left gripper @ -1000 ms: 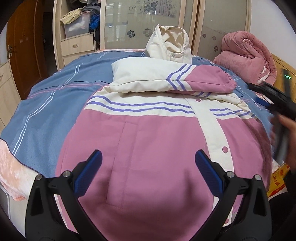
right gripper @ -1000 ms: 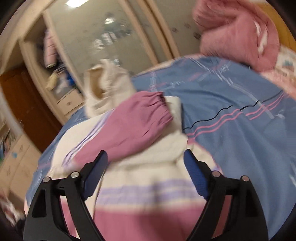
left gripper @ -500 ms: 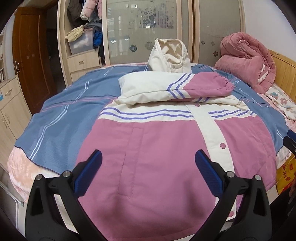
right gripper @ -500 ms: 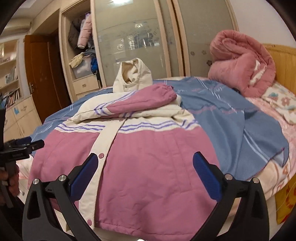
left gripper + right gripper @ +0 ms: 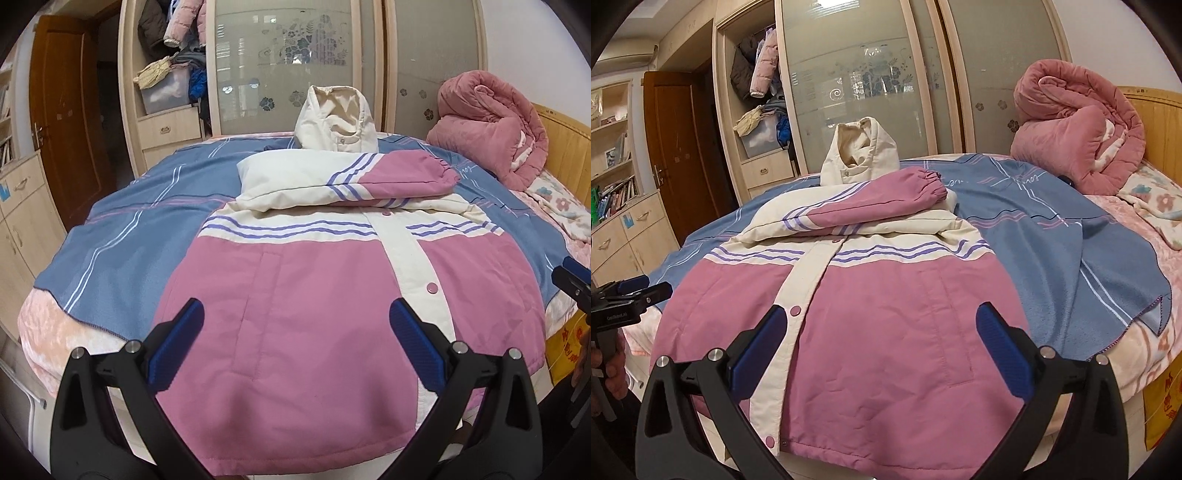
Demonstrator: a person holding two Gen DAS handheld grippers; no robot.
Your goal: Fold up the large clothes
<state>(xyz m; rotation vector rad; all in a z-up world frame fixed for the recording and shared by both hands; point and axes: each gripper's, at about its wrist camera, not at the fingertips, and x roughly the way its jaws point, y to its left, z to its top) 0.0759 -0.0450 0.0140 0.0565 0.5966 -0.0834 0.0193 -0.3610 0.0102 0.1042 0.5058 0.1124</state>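
Bed (image 5: 110, 236) with blue sheet carries the pink-and-cream jacket (image 5: 314, 295), front up, both sleeves (image 5: 369, 177) folded across the chest. Left gripper (image 5: 295, 339) and right gripper (image 5: 879, 339) hover above the hem, fingers apart. Pink quilt (image 5: 1078, 129) sits beyond.

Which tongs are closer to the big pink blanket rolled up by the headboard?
Right. The rolled pink blanket sits at the bed's far right corner. The right tongs hover over the jacket's right half at the hem, on that side; the left tongs hover over its left half, farther off.
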